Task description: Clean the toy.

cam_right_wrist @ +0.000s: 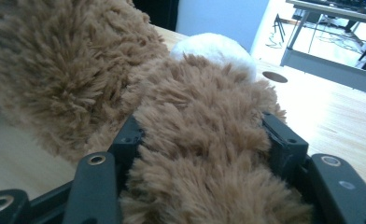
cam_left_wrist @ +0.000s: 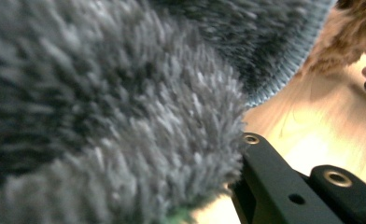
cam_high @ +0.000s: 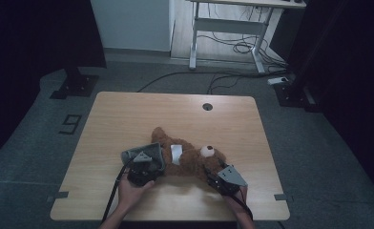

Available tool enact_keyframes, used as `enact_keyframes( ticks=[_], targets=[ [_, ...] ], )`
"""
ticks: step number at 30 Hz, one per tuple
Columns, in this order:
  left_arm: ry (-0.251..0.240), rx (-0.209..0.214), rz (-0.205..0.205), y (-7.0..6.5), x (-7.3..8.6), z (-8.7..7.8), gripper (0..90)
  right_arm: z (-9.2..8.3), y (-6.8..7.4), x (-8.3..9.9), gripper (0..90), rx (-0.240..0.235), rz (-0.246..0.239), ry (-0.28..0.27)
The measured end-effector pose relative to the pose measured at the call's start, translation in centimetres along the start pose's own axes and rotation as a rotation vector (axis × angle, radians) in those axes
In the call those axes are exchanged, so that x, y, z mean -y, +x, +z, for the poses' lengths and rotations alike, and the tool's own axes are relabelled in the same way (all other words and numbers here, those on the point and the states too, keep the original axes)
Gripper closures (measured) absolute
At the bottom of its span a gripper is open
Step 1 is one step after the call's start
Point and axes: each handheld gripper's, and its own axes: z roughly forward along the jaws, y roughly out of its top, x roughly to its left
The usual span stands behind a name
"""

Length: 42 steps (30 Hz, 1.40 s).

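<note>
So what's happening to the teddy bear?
A person is working on a brown teddy bear lying on the wooden table, with a claw in each hand. The right claw has its jaws on either side of a furry brown limb of the bear. The left claw is pressed into a fuzzy grey garment at the bear's other end; whether it grips it can't be told. It may be dressing or undressing.

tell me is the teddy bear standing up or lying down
Lying down. The teddy bear is stretched flat across the table, its white muzzle pointing up, with a grey cloth over one end.
</note>
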Motion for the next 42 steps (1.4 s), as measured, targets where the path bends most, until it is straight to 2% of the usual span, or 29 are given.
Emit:
enact_keyframes(
  ticks=[3,6,8,11,14,16,18,19,20,21,23,25,27,31,33,35,38,39,41,42],
  targets=[
    [0.009,-0.012,0.015,-0.2,-1.1,0.7,84.0,0.6,-0.4,0.0,44.3,0.013,0.01,-0.007],
    [0.012,-0.03,0.014,0.0,-2.1,1.8,84.2,1.4,-0.6,0.0,44.9,0.037,-0.048,-0.018],
    [0.008,-0.035,0.0,0.4,-2.8,2.6,84.2,2.1,-0.9,-0.1,45.0,0.052,-0.067,-0.019],
    [0.0,-0.031,-0.021,1.0,-3.7,3.4,84.3,3.3,-2.0,-0.4,45.0,0.059,-0.057,-0.007],
    [0.001,-0.025,-0.017,1.2,-3.9,3.1,84.3,3.7,-2.9,-0.6,44.4,0.039,-0.029,0.002],
    [-0.003,-0.013,-0.013,1.4,-3.6,2.3,84.2,3.5,-3.1,-0.6,43.7,0.02,-0.025,-0.001],
    [-0.031,-0.001,-0.027,1.8,-3.3,0.8,84.4,3.0,-2.9,-0.4,42.9,0.001,-0.029,-0.013],
    [-0.076,0.016,-0.052,2.3,-3.2,-0.8,84.4,2.8,-2.8,-0.3,42.6,-0.005,-0.036,-0.017],
    [-0.093,0.022,-0.06,2.4,-3.2,-1.4,84.5,2.3,-2.5,-0.1,42.3,-0.019,-0.051,-0.027],
    [-0.134,0.021,-0.066,2.5,-3.4,-2.9,84.6,2.1,-2.4,0.0,42.1,-0.023,-0.053,-0.029],
    [-0.196,-0.001,-0.056,2.2,-4.2,-5.1,84.6,1.6,-2.3,0.2,40.9,-0.046,-0.069,-0.03],
    [-0.226,-0.017,-0.031,1.6,-5.3,-6.7,84.7,1.3,-2.2,0.1,39.8,-0.061,-0.068,-0.025],
    [-0.238,-0.011,0.003,0.7,-6.6,-7.2,84.7,0.9,-2.0,0.2,38.9,-0.071,-0.081,-0.024],
    [-0.231,0.004,0.078,-1.9,-8.9,-6.0,84.6,0.4,-1.7,0.3,36.9,-0.077,-0.094,-0.021],
    [-0.214,0.02,0.112,-3.3,-10.0,-4.6,84.5,0.3,-1.7,0.3,36.7,-0.082,-0.085,-0.023],
    [-0.187,0.031,0.125,-4.2,-10.9,-2.8,84.4,0.3,-1.8,0.4,36.5,-0.089,-0.082,-0.024],
    [-0.11,0.023,0.12,-4.2,-11.3,-0.4,84.3,0.1,-1.8,0.5,36.2,-0.096,-0.077,-0.025],
    [-0.053,-0.009,0.124,-4.0,-11.1,1.0,84.2,0.1,-1.8,0.5,36.0,-0.099,-0.081,-0.024],
    [-0.001,-0.037,0.12,-3.5,-10.6,2.2,84.3,-0.1,-1.9,0.5,35.1,-0.111,-0.068,-0.022],
    [0.005,-0.038,0.11,-3.1,-10.2,2.4,84.4,-0.2,-2.0,0.5,34.4,-0.118,-0.057,-0.022]
  ],
)
